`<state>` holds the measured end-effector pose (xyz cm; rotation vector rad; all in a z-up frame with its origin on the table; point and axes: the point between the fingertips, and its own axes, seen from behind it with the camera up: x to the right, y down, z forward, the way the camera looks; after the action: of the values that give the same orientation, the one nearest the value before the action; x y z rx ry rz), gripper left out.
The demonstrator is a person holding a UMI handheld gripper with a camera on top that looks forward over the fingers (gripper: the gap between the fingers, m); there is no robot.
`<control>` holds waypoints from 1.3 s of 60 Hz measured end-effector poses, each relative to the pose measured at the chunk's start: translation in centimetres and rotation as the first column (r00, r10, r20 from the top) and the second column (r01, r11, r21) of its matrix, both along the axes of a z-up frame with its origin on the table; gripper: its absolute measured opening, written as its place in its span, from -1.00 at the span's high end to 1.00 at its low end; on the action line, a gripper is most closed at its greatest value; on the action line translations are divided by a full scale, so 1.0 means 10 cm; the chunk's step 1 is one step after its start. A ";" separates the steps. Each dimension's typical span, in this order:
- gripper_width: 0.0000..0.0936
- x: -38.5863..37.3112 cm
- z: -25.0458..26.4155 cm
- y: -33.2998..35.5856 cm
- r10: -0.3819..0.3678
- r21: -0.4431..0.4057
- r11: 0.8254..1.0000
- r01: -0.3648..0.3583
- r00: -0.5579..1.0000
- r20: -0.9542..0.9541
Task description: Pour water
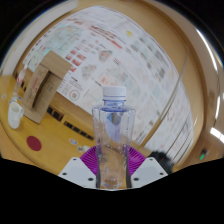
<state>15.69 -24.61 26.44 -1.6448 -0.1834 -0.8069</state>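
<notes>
I am holding the capped water bottle (113, 135) upright, my gripper (112, 170) clamped on its lower body between both pads. Pouring is not yet beginning; cap removal and tilting are remaining.

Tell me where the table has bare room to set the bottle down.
The wooden table is bare between the red round sticker and the clear plastic bottle with white cap, which the tool holds between its purple pads. The table right of the bottle also looks bare. It is crowded far left, around the white cup and brown cardboard box.
</notes>
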 end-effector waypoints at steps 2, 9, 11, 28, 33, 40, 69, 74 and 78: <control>0.28 -0.08 0.21 0.16 0.000 0.005 1.000 -0.001 0.995 0.097; 0.28 -0.72 0.87 0.72 0.019 -0.022 1.000 -0.009 0.882 0.470; 0.28 -0.94 0.96 0.89 0.038 -0.039 0.999 -0.019 0.823 0.566; 0.28 -2.62 0.34 1.87 0.317 -0.305 0.948 -0.088 0.204 0.926; 0.29 -2.86 -0.07 2.02 0.386 -0.383 0.922 -0.062 0.048 0.921; 0.29 -3.03 -0.57 2.13 0.450 -0.459 0.888 -0.038 -0.137 0.882; 0.28 -2.77 1.08 1.99 0.390 -0.172 0.907 -0.385 0.609 0.691; 0.29 -2.78 1.34 1.86 0.449 -0.026 0.878 -0.479 0.803 0.391; 0.28 -2.66 1.53 1.76 0.536 0.071 0.835 -0.545 0.836 0.116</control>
<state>-10.96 -7.00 41.75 -1.3565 -0.6366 -0.4423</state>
